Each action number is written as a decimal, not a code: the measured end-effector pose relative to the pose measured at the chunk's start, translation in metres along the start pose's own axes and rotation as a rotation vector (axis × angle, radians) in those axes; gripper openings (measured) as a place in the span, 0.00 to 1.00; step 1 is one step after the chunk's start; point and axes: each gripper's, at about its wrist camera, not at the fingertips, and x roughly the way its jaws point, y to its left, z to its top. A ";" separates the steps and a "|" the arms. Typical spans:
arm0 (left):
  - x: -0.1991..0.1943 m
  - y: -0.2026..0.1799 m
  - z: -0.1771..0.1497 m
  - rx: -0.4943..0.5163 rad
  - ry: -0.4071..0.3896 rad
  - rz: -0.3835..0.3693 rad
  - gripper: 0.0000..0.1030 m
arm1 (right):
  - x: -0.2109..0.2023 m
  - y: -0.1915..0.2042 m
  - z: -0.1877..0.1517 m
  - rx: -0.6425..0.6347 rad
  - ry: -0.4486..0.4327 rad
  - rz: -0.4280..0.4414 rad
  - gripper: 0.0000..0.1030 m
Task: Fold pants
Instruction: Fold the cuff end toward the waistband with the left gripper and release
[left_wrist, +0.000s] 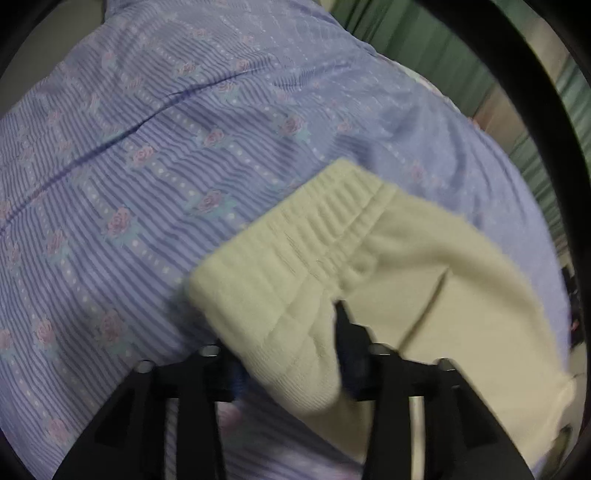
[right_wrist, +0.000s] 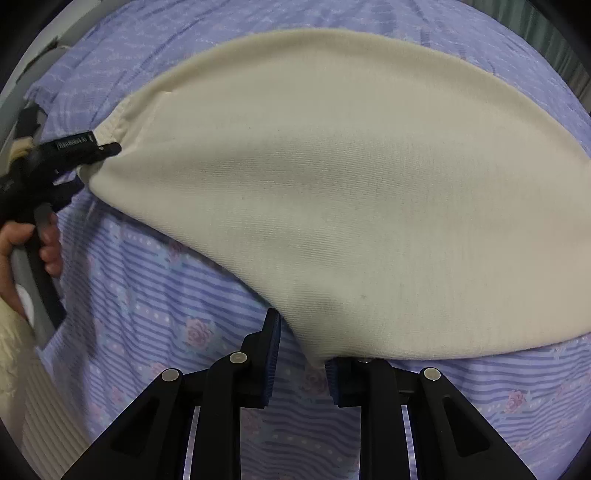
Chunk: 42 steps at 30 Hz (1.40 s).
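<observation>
Cream pants (left_wrist: 424, 288) lie on a purple striped bedsheet (left_wrist: 147, 184) with a rose print. Their ribbed waistband (left_wrist: 325, 221) runs up the middle of the left wrist view. My left gripper (left_wrist: 284, 332) is shut on a bunched corner of that waistband, and the cloth fills the gap between its pads. The right wrist view shows the pants (right_wrist: 332, 184) stretched across the sheet (right_wrist: 166, 295), with the left gripper (right_wrist: 107, 147) pinching their far left corner. My right gripper (right_wrist: 303, 339) points steeply down and is shut on the near bottom corner. The cloth hides its right fingertip.
A hand (right_wrist: 22, 240) in a cream knitted sleeve (right_wrist: 37, 387) holds the left gripper's handle at the left edge. Green curtains (left_wrist: 424, 48) hang beyond the bed at the upper right. A pale wall or frame (right_wrist: 55, 37) borders the bed's upper left.
</observation>
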 end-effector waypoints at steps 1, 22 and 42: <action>-0.002 -0.001 0.001 0.018 -0.004 0.028 0.66 | -0.001 0.000 -0.001 -0.007 0.002 -0.006 0.24; -0.278 -0.112 -0.039 0.544 -0.231 -0.201 0.86 | -0.267 -0.042 -0.065 0.112 -0.449 -0.064 0.65; -0.371 -0.290 -0.199 0.646 -0.271 -0.338 0.89 | -0.404 -0.231 -0.170 0.248 -0.678 -0.169 0.65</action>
